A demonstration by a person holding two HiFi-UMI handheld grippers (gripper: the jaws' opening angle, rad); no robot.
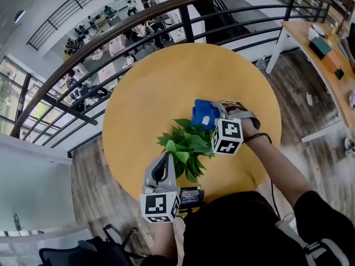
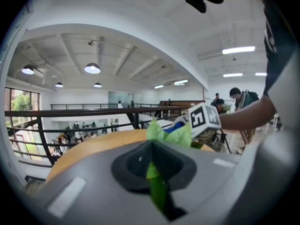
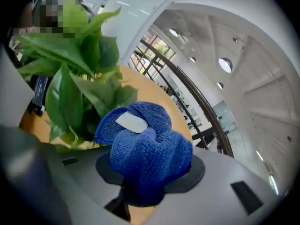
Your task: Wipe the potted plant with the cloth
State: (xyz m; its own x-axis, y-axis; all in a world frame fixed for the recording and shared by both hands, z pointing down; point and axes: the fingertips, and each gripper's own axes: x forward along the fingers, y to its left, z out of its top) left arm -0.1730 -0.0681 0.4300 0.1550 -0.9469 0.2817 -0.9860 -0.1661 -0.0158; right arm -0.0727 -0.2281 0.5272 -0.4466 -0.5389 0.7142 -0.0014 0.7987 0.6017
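Standing over a round yellow table (image 1: 166, 76), we hold a claw in each hand. The plant (image 1: 186, 146) sits on the table's near side, and its green leaves spread so wide that the head view hides the pot.

Our left claw (image 1: 166, 158) reaches in from the near edge with its jaws closed on a leaf (image 2: 157, 186). In the left gripper view the green blade runs up through the slit between them and out past the tips.

Our right claw (image 1: 215, 114) comes in from the right, at the plant's far right side. It grips the cloth (image 3: 145, 153), a bunched blue towel with a white tag (image 3: 131, 122) on top. The wad bulges over both jaws and covers their tips in the right gripper view. The cloth is just beside the upper leaves on that side; whether it touches them we cannot tell. In the right gripper view the leaves stand left of the cloth.

A dark railing (image 1: 183, 15) curves round behind the table, with a lower floor beyond it. A wooden desk (image 1: 327, 54) stands off to the right.
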